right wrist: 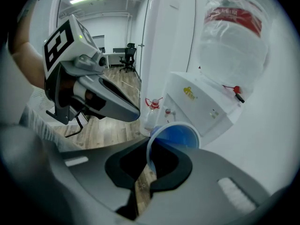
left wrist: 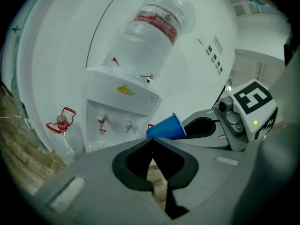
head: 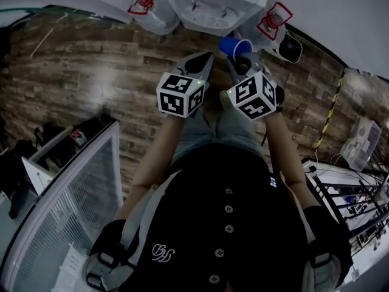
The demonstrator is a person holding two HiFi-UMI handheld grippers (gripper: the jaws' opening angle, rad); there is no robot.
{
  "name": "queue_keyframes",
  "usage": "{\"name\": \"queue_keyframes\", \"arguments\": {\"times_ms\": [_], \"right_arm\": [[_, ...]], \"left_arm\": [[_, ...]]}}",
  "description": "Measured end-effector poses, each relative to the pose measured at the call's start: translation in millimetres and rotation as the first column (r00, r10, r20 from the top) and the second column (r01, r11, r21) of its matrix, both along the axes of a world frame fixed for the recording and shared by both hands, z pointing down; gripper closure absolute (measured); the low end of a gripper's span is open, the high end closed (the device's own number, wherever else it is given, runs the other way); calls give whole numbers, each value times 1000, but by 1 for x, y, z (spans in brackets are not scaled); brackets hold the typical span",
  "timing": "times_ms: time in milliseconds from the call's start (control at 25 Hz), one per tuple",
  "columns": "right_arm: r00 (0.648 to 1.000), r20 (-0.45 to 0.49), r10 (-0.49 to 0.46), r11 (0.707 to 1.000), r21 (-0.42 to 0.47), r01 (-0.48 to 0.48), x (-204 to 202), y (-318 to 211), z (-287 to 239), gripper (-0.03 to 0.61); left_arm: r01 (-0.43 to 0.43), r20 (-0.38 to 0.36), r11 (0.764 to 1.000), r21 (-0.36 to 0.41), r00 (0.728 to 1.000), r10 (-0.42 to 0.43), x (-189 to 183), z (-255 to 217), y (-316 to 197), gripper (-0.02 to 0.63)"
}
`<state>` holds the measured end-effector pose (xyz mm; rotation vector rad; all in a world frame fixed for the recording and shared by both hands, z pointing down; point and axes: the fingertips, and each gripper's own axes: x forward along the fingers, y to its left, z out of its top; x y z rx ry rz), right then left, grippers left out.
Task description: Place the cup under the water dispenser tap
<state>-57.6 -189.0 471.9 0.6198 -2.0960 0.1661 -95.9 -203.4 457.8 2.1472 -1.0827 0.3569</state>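
Right claw (right wrist: 149, 143) is seen clenched on blue cup (right wrist: 177, 136), pinched by the rim wall only. Cup is held tipped on its side just past the tips, well short of dispenser (right wrist: 199, 102) and its taps (left wrist: 101, 121) ahead. Left claw (left wrist: 153, 139) is closed w/ nothing in it, just beside the right one. Risks, as judged: w/ so thin a pinch cup could be swung or dropped. If not righted before release, it'd be toppled off grille (left wrist: 97, 145) below taps. A tap could also be knocked.
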Motion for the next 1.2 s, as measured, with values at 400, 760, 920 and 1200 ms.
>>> {"name": "queue_keyframes", "arguments": {"times_ms": [400, 760, 920, 1200], "right_arm": [[996, -63, 56, 998, -18, -57, -12, -39, 53, 571], [987, -131, 89, 996, -16, -92, -16, -55, 101, 571], [983, -145, 114, 993, -8, -117, -14, -63, 120, 571], [974, -192, 116, 993, 5, -117, -13, -64, 159, 570]], "left_arm": [[-82, -2, 996, -34, 997, 82, 1, 42, -34, 609], [-88, 16, 994, -67, 996, 90, -14, 87, -46, 609], [-103, 21, 992, -80, 994, 105, -13, 107, -45, 609], [-102, 29, 990, -100, 994, 105, -17, 140, -41, 609]]}}
